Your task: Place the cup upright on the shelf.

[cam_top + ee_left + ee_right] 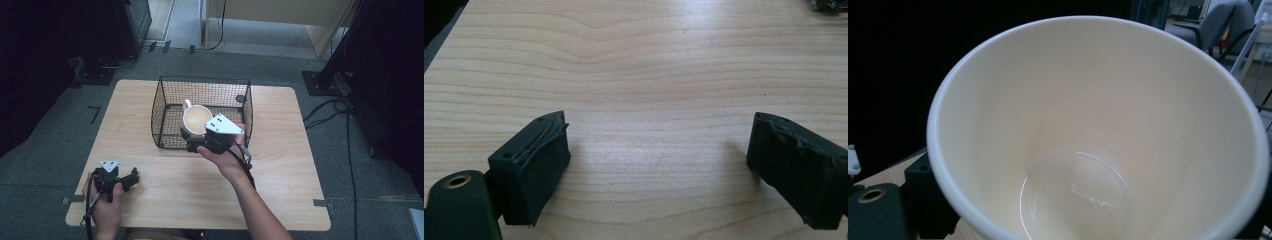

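The right tongs point(196, 136) are pinching a cream, round ceramic mug point(196, 120) over the black wire basket point(165, 107); the left tongs point(131, 178) are resting spread on the pale wooden worktop point(280, 165).

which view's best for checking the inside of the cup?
Right gripper view: the cup opens toward that camera, showing its cream inner wall and glossy bottom, nothing inside. The high view shows the cup small, with its handle, over the wire basket at the right gripper. The left gripper view shows table.
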`<state>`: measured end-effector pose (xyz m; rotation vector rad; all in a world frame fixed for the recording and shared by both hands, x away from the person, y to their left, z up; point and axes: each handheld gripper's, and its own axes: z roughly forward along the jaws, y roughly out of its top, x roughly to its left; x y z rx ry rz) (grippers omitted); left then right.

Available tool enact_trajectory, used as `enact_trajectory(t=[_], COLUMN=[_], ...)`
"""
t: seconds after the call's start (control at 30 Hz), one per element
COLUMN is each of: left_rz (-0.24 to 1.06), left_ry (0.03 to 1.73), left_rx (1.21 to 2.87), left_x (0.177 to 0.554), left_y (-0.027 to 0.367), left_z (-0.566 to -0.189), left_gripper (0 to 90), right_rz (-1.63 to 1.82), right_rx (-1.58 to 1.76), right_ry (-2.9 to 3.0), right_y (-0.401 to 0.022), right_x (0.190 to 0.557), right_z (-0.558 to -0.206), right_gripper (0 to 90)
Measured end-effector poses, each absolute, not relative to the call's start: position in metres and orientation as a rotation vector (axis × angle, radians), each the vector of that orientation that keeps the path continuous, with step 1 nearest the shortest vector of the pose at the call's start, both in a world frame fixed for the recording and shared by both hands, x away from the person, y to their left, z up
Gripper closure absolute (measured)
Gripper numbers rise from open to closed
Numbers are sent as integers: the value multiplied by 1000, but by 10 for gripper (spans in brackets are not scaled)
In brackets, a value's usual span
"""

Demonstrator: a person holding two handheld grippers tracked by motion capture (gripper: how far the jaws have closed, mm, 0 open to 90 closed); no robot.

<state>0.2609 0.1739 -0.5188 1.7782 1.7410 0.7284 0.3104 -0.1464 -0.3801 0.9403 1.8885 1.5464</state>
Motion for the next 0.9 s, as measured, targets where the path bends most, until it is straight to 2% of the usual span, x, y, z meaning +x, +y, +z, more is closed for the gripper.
enact_trajectory(t=[0.2, 0.9], left_rz=[729, 729], left_ry=[1741, 1741], left_rx=[1778, 1778], left_x=[261, 261], left_y=[174, 174], left_z=[-519, -519], left_gripper=[101, 100], right_rz=[1558, 1599], right_rx=[915, 901], right_ry=[1884, 1844], right_y=[-150, -165], right_x=[332, 392], right_z=[-372, -377], right_gripper=[87, 87])
